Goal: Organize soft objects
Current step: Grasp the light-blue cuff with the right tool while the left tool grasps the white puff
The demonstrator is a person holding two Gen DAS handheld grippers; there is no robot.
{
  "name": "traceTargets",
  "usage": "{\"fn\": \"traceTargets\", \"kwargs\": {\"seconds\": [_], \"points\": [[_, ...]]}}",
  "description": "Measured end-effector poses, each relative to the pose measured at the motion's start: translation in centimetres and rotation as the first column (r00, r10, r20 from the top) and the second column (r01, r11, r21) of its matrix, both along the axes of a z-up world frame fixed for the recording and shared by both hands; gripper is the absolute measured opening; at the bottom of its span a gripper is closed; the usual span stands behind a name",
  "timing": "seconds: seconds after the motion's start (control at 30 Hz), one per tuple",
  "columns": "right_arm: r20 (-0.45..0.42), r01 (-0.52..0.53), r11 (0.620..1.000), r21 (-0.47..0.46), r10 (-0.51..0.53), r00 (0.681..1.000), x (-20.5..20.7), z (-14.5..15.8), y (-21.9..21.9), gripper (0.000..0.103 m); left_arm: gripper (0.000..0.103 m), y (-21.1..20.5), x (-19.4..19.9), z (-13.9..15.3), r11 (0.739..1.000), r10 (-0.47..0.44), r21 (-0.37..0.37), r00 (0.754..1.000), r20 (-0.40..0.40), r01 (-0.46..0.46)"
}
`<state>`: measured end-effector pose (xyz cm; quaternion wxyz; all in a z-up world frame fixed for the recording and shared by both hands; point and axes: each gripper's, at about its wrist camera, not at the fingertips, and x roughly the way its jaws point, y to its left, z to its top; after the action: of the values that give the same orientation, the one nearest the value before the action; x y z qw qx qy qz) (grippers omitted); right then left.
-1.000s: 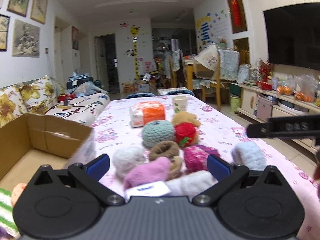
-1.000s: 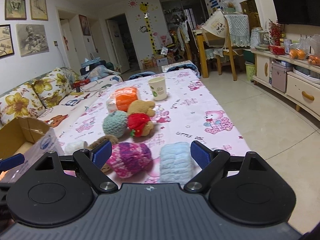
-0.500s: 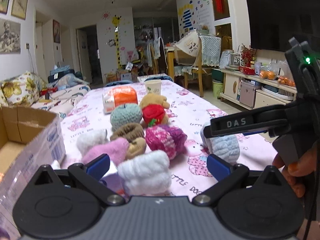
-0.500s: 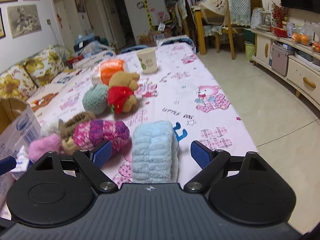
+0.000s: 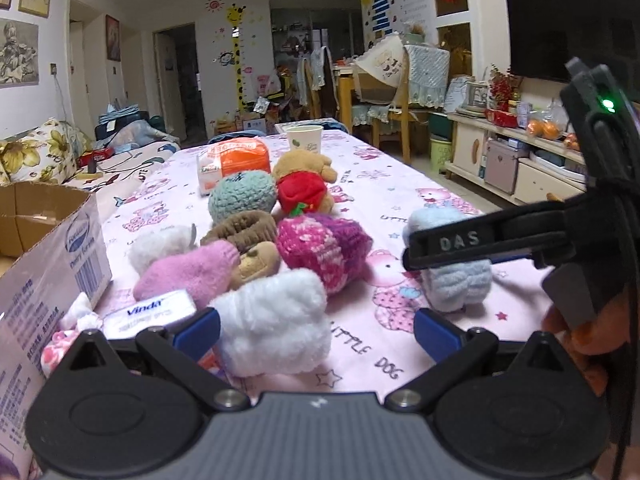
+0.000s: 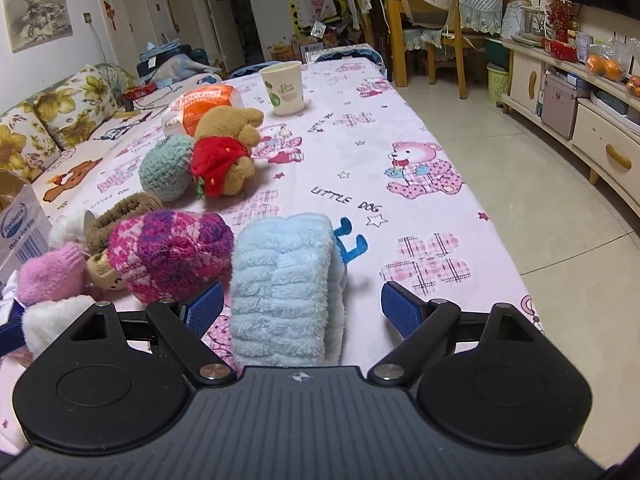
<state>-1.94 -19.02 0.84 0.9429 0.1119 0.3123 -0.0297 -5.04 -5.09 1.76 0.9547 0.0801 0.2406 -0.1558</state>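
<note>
A: Why does the cardboard box (image 5: 48, 240) stand at the left edge of the desk (image 6: 400, 128)?

B: Likely as the bin for the soft things; it sits open, just beside the pile, within reach of the left hand-held gripper (image 5: 316, 330).

A: And the pile itself?

B: It is bunched in the near half of the desk: a teddy bear with a red hat (image 6: 224, 148) touching a teal knitted ball (image 6: 164, 168) further back, then a magenta knitted hat (image 6: 172, 252), a brown knitted piece (image 5: 244, 228), a pink sock (image 5: 188, 272) and a white fluffy roll (image 5: 276, 320) close to the left gripper.

A: What is the right hand-held gripper (image 6: 302, 306) doing?

B: Its fingers are spread on either side of a pale blue fluffy roll (image 6: 284, 284), not yet squeezing it. That roll lies apart from the heap, toward the desk's right edge, so it looks like the easiest pick. The left gripper is spread too, pinching nothing.

A: How does the blue roll look?

B: Plush, ribbed, rolled up, standing on end; it should squash easily under the fingers.
</note>
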Motion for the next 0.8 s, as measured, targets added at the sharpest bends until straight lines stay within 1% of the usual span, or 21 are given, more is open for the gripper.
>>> {"fn": "traceTargets", "kwargs": {"seconds": [0.17,0.27,0.33,0.37,0.4,0.43,0.5,0.57,0.63,0.67,0.73,0.8], "points": [[-0.013,-0.001,1.000,0.000,0.001,1.000,0.4,-0.4,-0.3,0.103,0.102,0.2,1.7,-0.6,0.997,0.071,-0.016,0.996,-0.045,-0.072],[-0.021,-0.009,1.000,0.004,0.009,1.000,0.6,-0.6,-0.2,0.103,0.093,0.3,2.6,-0.9,0.994,0.106,-0.024,0.992,-0.073,-0.108],[-0.021,-0.009,1.000,-0.003,0.009,1.000,0.6,-0.6,-0.3,0.103,0.084,0.4,3.1,-1.1,0.992,0.118,-0.031,0.988,-0.099,-0.122],[-0.019,-0.007,1.000,-0.007,0.007,1.000,0.5,-0.6,-0.3,0.103,0.081,0.5,3.4,-1.2,0.991,0.121,-0.039,0.986,-0.114,-0.126],[-0.017,-0.005,1.000,-0.008,0.005,1.000,0.5,-0.5,-0.3,0.103,0.075,0.6,3.6,-1.3,0.991,0.121,-0.046,0.984,-0.127,-0.128],[-0.016,-0.005,1.000,-0.005,0.004,1.000,0.5,-0.6,-0.5,0.100,0.069,0.7,3.8,-1.3,0.991,0.120,-0.050,0.983,-0.136,-0.128],[-0.019,-0.012,1.000,0.002,0.012,1.000,0.6,-0.7,-0.6,0.096,0.066,0.7,4.1,-1.4,0.991,0.114,-0.056,0.983,-0.146,-0.123],[-0.019,-0.018,1.000,-0.006,0.018,1.000,0.7,-0.8,-0.5,0.092,0.060,0.9,4.2,-1.4,0.991,0.109,-0.064,0.983,-0.148,-0.119],[-0.017,-0.027,0.999,-0.021,0.027,1.000,0.8,-0.8,-0.3,0.080,0.052,1.0,4.2,-1.3,0.991,0.102,-0.069,0.984,-0.146,-0.113],[-0.015,-0.032,0.999,-0.022,0.032,0.999,0.8,-0.8,-0.3,0.076,0.050,1.0,4.2,-1.2,0.991,0.098,-0.073,0.985,-0.145,-0.110],[-0.014,-0.040,0.999,-0.018,0.039,0.999,0.8,-0.7,-0.3,0.059,0.042,1.2,4.3,-1.0,0.992,0.090,-0.078,0.986,-0.143,-0.102],[-0.014,-0.036,0.999,-0.021,0.036,0.999,0.8,-0.7,-0.3,0.056,0.037,1.5,4.4,-0.9,0.992,0.083,-0.086,0.986,-0.143,-0.096]]}}
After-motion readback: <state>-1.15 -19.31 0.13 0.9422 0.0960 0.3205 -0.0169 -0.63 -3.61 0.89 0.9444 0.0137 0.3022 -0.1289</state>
